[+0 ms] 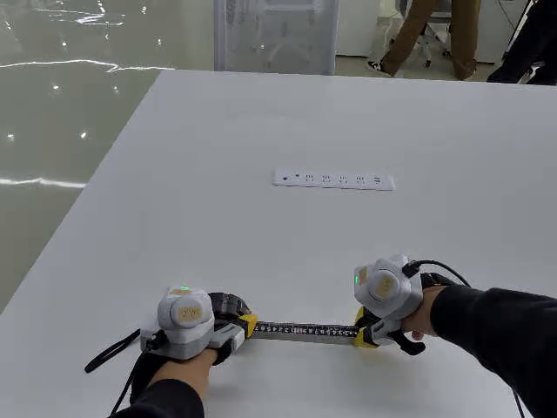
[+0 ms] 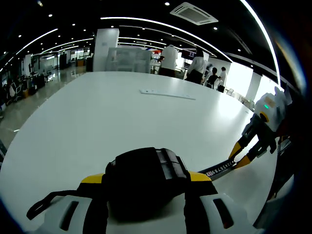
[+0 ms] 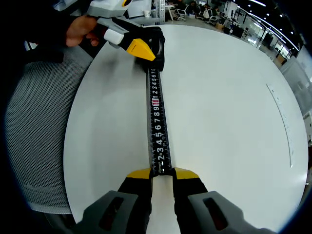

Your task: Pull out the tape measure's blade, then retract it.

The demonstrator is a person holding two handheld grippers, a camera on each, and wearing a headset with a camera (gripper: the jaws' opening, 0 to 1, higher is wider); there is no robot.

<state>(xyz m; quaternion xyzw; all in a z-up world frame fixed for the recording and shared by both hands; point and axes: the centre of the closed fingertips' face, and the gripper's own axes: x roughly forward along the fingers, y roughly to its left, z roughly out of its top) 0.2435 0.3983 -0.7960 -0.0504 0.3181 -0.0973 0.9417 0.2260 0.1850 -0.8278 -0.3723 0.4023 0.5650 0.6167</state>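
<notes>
Near the front edge of the white table (image 1: 305, 113), the left gripper (image 1: 242, 329) is clamped around a chunky black tape measure case (image 1: 228, 306). Its dark blade with white numerals (image 1: 305, 330) runs along the tabletop, drawn out to the right gripper (image 1: 361, 335), whose yellow-tipped jaws are pinched together on the blade's end. Well beyond them, a long white power strip (image 1: 334, 180) lies mid-table.
</notes>
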